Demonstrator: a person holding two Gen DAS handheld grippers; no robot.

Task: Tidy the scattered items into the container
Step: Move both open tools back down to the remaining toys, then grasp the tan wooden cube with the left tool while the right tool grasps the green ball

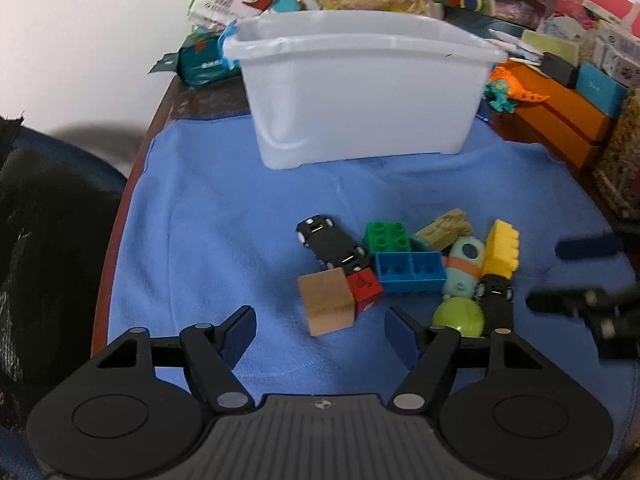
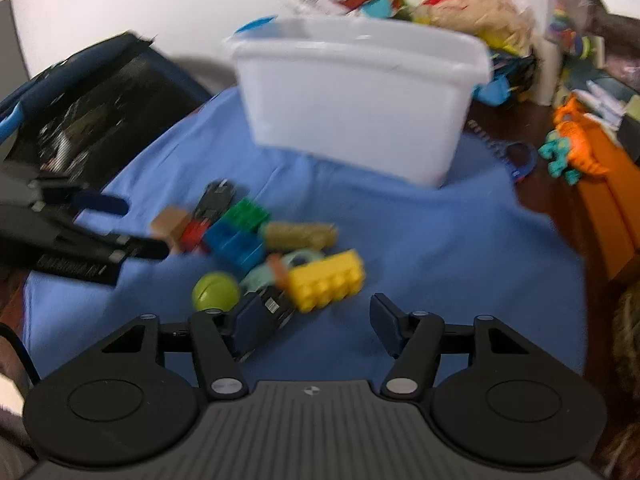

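While both hand-held grippers hang open and empty, we note the toy pile (image 1: 404,272) on the blue cloth (image 1: 208,240), near the white container (image 1: 360,92).

Left hand-held gripper (image 1: 320,332) gapes just short of the wooden cube (image 1: 326,304); right hand-held gripper (image 2: 308,328) sits beside the yellow brick (image 2: 326,280).

Risk: packed toys, 1 jaw could knock neighbours.

Yellow brick's long axis runs left-right, rising rightward, in the right wrist view.

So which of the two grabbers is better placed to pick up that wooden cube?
Probably the left. The left gripper is open, and the wooden cube lies just ahead of the gap between its jaws. The right gripper sits at the pile's far side, by the yellow brick.
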